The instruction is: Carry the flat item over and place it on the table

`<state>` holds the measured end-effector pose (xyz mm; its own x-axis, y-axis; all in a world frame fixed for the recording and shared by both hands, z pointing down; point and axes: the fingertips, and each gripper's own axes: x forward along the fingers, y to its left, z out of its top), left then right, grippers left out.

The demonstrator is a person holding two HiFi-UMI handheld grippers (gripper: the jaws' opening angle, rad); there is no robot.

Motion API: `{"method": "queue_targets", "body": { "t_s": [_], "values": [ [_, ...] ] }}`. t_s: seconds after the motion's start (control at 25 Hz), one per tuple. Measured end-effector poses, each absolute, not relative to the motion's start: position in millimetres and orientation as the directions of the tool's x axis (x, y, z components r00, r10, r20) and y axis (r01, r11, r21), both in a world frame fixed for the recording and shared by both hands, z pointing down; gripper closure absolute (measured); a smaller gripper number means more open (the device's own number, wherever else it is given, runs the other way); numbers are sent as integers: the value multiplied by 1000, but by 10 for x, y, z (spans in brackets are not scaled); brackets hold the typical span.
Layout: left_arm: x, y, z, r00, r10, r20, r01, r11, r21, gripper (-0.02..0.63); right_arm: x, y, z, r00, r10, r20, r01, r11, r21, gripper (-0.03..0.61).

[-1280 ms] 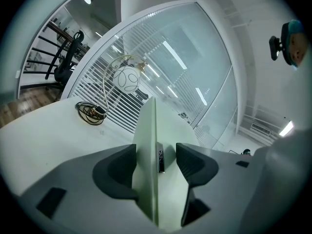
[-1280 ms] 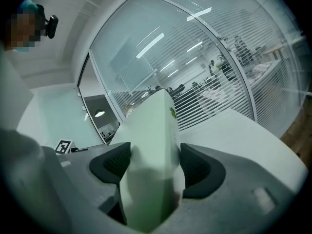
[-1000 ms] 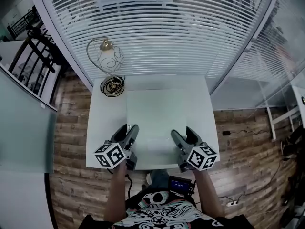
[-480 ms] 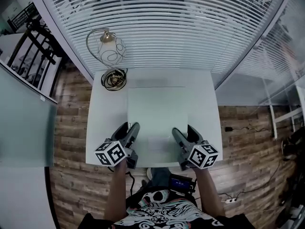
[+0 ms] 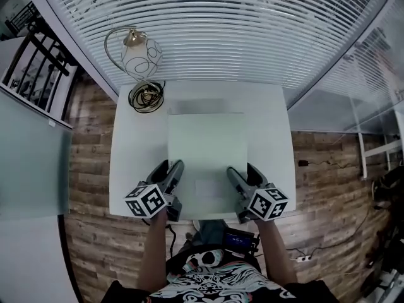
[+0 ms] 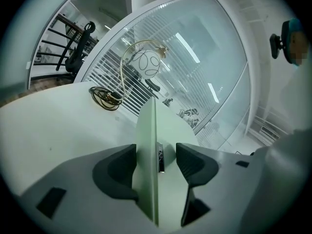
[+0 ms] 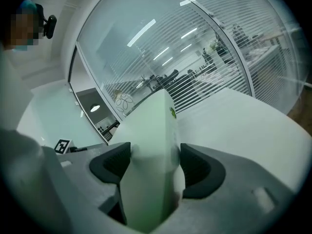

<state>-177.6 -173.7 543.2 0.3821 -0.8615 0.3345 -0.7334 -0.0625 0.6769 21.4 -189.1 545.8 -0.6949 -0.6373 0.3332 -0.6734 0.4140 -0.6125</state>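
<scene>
A flat pale green panel [image 5: 206, 150] hangs level over the white table [image 5: 132, 169], held at its near edge by both grippers. My left gripper [image 5: 172, 177] is shut on the near left part of that edge, my right gripper [image 5: 242, 180] on the near right. In the left gripper view the panel [image 6: 147, 145] stands edge-on between the dark pads of the left gripper [image 6: 156, 160], with the table [image 6: 58, 130] beneath. The right gripper view shows the right gripper [image 7: 155, 162] pinching the panel [image 7: 151, 140] above the table [image 7: 234, 116].
A gold-stemmed lamp with a round glass shade [image 5: 140, 52] and a coiled base [image 5: 147, 97] stands at the table's back left corner, also seen as the lamp [image 6: 145, 62]. A glass wall with blinds [image 5: 221, 30] runs behind the table. Wooden floor [image 5: 88, 169] lies on both sides.
The table and lamp have slid a little toward me and up the head view as I come closer. Both grippers keep their hold on the panel.
</scene>
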Motion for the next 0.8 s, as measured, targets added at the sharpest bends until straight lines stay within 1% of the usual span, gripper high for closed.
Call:
{"method": "queue_targets", "body": {
  "t_s": [0.8],
  "values": [
    [-1702,-1942,6014,370,-818,440,-720,47,693,362,282,-2147,6017,-694,-568,442,-690,351,-633,275]
  ]
}}
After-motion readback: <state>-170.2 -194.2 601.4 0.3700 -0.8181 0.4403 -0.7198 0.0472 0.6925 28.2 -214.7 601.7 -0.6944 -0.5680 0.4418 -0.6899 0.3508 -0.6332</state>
